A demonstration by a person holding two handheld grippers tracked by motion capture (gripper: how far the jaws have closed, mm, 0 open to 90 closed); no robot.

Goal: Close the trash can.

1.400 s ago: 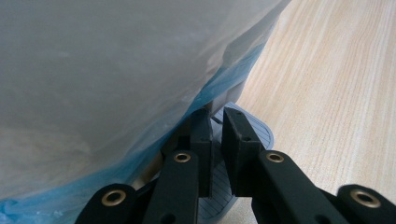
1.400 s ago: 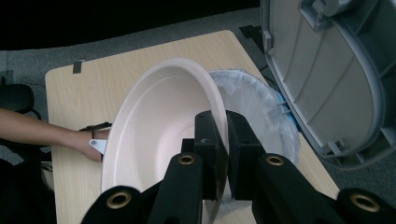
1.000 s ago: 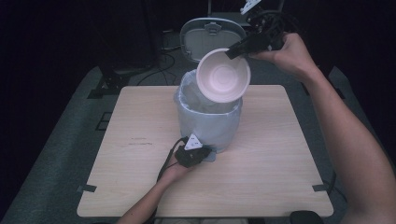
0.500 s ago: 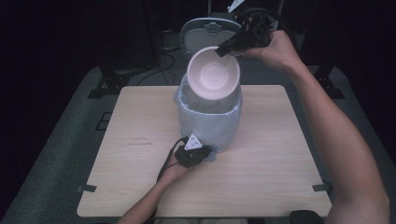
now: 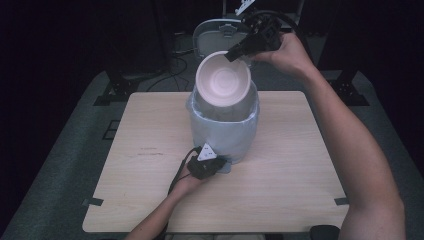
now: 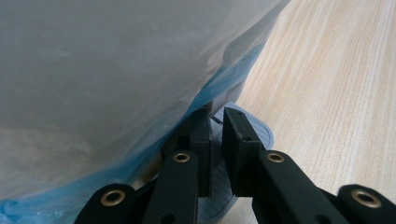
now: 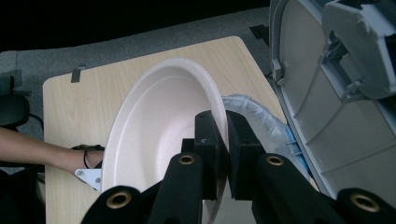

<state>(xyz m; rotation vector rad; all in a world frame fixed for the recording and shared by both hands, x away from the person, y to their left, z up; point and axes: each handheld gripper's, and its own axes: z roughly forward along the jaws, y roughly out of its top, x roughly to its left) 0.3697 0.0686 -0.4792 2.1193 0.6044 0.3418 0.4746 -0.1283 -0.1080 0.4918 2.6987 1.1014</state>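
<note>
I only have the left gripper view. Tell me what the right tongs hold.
Observer: The right tongs are shut on the rim of a white bowl.
Operator: Say where the bowl is.
Observer: It is tilted over the mouth of the bin; I cannot tell whether they touch.
Operator: Report the lid.
Observer: The lid stands open behind the bowl.
</note>
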